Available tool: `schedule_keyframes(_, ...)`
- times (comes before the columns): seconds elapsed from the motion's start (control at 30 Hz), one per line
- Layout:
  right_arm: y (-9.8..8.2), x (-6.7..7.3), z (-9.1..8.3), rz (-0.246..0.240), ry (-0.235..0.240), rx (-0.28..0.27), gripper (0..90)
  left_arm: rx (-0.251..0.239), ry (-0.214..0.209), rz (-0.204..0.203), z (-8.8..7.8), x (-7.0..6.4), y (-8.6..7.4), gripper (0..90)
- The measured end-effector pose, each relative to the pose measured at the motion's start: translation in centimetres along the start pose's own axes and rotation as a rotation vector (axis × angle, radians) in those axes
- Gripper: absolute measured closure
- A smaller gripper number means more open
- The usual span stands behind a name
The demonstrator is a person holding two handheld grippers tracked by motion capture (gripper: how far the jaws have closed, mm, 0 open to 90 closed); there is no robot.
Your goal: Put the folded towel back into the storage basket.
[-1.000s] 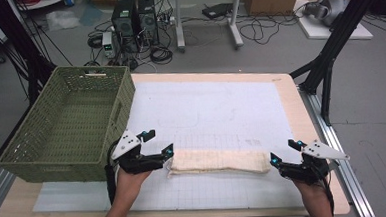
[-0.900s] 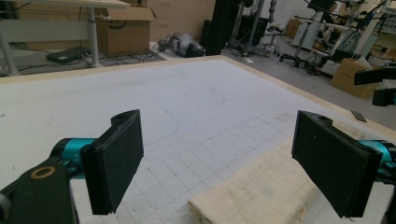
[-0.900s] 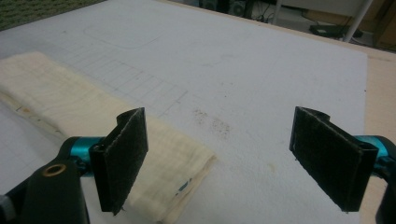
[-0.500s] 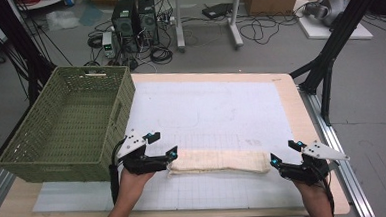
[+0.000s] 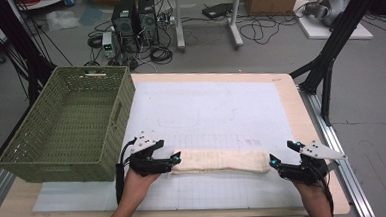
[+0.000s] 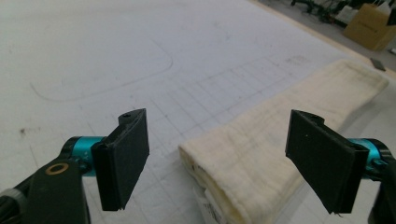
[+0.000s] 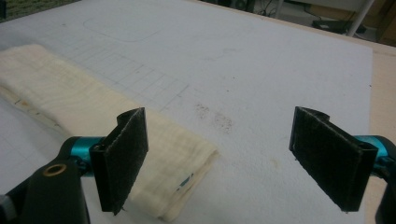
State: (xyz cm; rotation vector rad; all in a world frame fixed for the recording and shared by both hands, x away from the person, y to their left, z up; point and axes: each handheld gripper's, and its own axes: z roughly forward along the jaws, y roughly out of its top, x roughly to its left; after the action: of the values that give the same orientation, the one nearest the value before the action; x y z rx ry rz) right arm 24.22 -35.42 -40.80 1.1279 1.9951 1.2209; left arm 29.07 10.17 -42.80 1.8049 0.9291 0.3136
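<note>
Cream cloth, folded into a long narrow strip, lies on the white gridded mat [image 5: 221,112] near the front edge of the desk [image 5: 301,118], running left to right. The towel [image 5: 219,161] looks soft and thick, several layers deep, with a finely ribbed weave; its layered end shows in the left gripper view [image 6: 243,172], where a small printed tag seems to peek out between the plies. A few faint marks dot the top face.

At each end waits a gripper. The left gripper [image 6: 219,156] has its jaws wide apart with the towel's end lying between them, pads not yet pressing on it; they have just been closing a little. The right gripper [image 7: 219,156] also stands with jaws apart; the towel's other end lies by its left jaw, and bare mat shows across the rest of the gap.

Judging from this, the step in hand is taking hold of both ends. To do it well, each gripper should go low enough that one jaw slides under the whole stack, not only the top plies, and bite squarely across the end so the fold stays together. The right gripper probably needs to shift toward the towel first. A green wicker basket [image 5: 71,125] stands at the left edge, the likely destination.
</note>
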Motion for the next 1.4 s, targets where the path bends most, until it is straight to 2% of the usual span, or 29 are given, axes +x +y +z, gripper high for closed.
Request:
schedule_keyframes(0.03,0.0,0.1,0.0,-0.004,0.002,-0.002,18.0,0.027,-0.003,-0.003,0.3,-0.1,-0.2,24.9)
schedule_keyframes(0.2,0.0,0.1,0.0,-0.006,0.001,0.002,18.0,0.076,-0.016,-0.011,0.7,-0.1,-0.6,33.3)
schedule_keyframes(0.3,0.0,0.1,0.0,-0.008,0.001,0.002,18.0,0.108,0.003,-0.028,0.9,0.1,-0.8,36.3)
schedule_keyframes(0.5,0.0,0.1,0.1,-0.005,0.003,0.004,18.0,0.141,0.03,-0.02,1.1,0.1,-1.0,36.2)
schedule_keyframes(0.63,0.0,0.1,0.1,-0.01,0.005,0.006,18.0,0.178,0.014,-0.001,1.5,-0.2,-1.2,41.6)
schedule_keyframes(0.8,0.0,0.1,0.1,-0.012,0.005,0.008,18.0,0.225,0.026,0.022,1.8,-0.6,-1.5,37.5)
schedule_keyframes(0.9,0.0,0.1,0.2,-0.011,0.003,0.009,18.0,0.23,0.038,0.036,1.8,-0.9,-1.5,37.9)
schedule_keyframes(1.03,0.0,0.0,0.2,-0.017,0.003,0.011,18.0,0.244,0.07,0.078,1.9,-1.7,-1.7,38.4)
schedule_keyframes(1.07,0.0,0.1,0.2,-0.019,0.003,0.012,18.0,0.246,0.082,0.101,1.9,-2.0,-1.7,38.3)
schedule_keyframes(1.1,0.0,0.1,0.2,-0.02,0.004,0.011,18.0,0.246,0.082,0.101,1.9,-2.0,-1.7,39.0)
schedule_keyframes(1.13,0.0,0.1,0.2,-0.015,0.005,0.013,18.0,0.247,0.111,0.12,1.9,-2.6,-1.8,40.3)
schedule_keyframes(1.27,0.0,0.1,0.3,-0.021,-0.001,0.01,18.0,0.247,0.097,0.143,1.8,-3.3,-1.9,57.6)
schedule_keyframes(1.33,0.0,0.1,0.2,-0.022,-0.001,0.007,18.0,0.242,0.101,0.148,1.8,-3.5,-2.0,59.9)
schedule_keyframes(1.37,0.0,0.1,0.2,-0.022,-0.003,0.005,18.0,0.24,0.094,0.139,1.8,-3.5,-2.0,60.7)
schedule_keyframes(1.4,0.0,0.1,0.2,-0.021,-0.001,0.007,18.0,0.24,0.083,0.147,1.8,-3.4,-2.0,61.8)
